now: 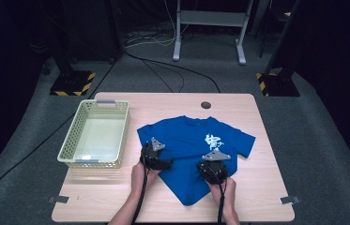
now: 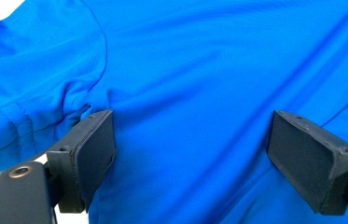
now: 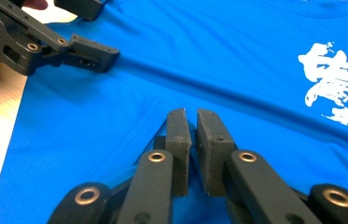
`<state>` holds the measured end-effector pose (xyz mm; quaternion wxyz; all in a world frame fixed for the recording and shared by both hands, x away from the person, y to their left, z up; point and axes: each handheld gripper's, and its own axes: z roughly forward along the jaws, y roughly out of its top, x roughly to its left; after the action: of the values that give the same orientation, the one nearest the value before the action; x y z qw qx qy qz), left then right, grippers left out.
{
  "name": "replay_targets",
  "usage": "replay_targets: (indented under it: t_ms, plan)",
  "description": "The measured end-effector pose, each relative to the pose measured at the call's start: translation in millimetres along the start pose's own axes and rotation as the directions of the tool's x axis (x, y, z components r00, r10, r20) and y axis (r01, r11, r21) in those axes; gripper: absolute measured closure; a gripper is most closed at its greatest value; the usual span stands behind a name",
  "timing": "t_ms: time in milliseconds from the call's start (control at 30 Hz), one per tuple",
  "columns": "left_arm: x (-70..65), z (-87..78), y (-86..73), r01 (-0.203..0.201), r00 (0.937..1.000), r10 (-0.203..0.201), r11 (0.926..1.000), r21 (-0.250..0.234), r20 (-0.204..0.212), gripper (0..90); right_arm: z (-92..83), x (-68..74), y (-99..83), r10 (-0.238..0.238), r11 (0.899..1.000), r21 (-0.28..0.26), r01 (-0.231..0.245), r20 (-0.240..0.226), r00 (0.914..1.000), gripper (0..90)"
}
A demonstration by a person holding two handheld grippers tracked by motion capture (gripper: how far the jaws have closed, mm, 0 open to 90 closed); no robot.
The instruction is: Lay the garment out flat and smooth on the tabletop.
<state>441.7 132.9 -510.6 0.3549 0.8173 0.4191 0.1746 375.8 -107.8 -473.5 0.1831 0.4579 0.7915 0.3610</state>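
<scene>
Grippers on a blue T-shirt (image 1: 191,150) spread across the wooden table (image 1: 266,187).

The shirt lies flat near the table's middle, white print (image 1: 213,140) up, just right of a pale green basket (image 1: 95,133). The left gripper (image 2: 190,158) rests at the shirt's left side with its jaws standing wide, cloth under and between them but not pinched. The right gripper (image 3: 193,140) sits on the lower part of the shirt, jaws drawn nearly together, a thin fold of blue cloth nipped in the narrow gap between the pads.
</scene>
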Motion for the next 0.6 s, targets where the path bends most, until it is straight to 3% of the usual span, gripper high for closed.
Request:
replay_targets:
  t_ms: [600]
  plan:
    - [0.2,0.1,0.0,0.001,1.0000,-0.001,1.0000,0.000,0.002,15.2,-14.2,0.3,-1.7,-0.024,1.000,-0.006,0.024,0.020,0.9995,83.8]
